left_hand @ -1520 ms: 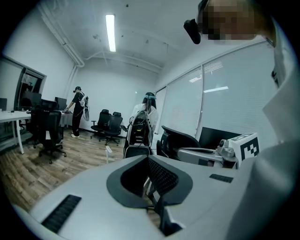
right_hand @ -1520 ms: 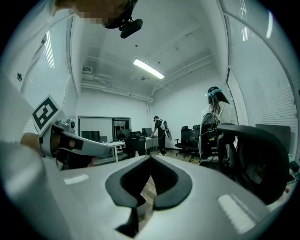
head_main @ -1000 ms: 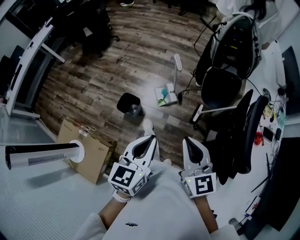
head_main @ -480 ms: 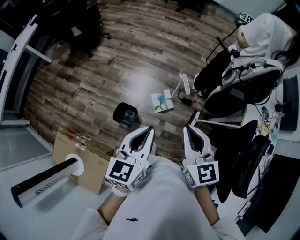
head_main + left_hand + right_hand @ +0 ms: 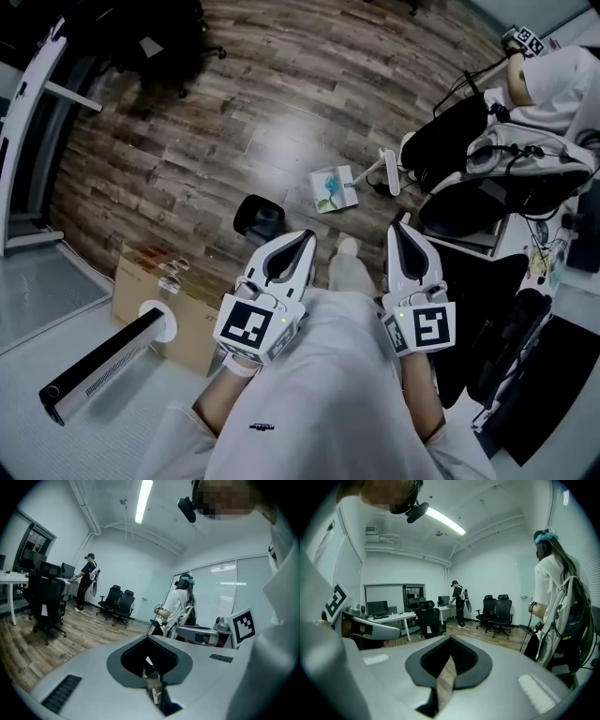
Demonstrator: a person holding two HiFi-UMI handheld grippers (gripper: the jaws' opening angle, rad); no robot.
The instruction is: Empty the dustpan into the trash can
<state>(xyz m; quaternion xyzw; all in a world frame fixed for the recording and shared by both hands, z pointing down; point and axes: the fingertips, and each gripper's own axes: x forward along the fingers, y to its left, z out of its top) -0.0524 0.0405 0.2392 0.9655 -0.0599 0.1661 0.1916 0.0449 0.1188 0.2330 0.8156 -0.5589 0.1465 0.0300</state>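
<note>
Approach phase: both grippers empty, dustpan on the floor ahead
Risk: the dustpan (image 5: 331,188) sits mid-frame with litter on it, its white handle (image 5: 386,172) close to the chair (image 5: 459,202) and what looks like a cable; an off-centre grab could tip the pan and spill, or snag. The trash can (image 5: 260,216) stands just left of the pan, mouth small, so a pour could miss. Left gripper (image 5: 305,238) and right gripper (image 5: 403,230) are held side by side low-centre, pointing up-frame, slightly nose-down, jaws pressed together on nothing; they need to spread before any grab
</note>
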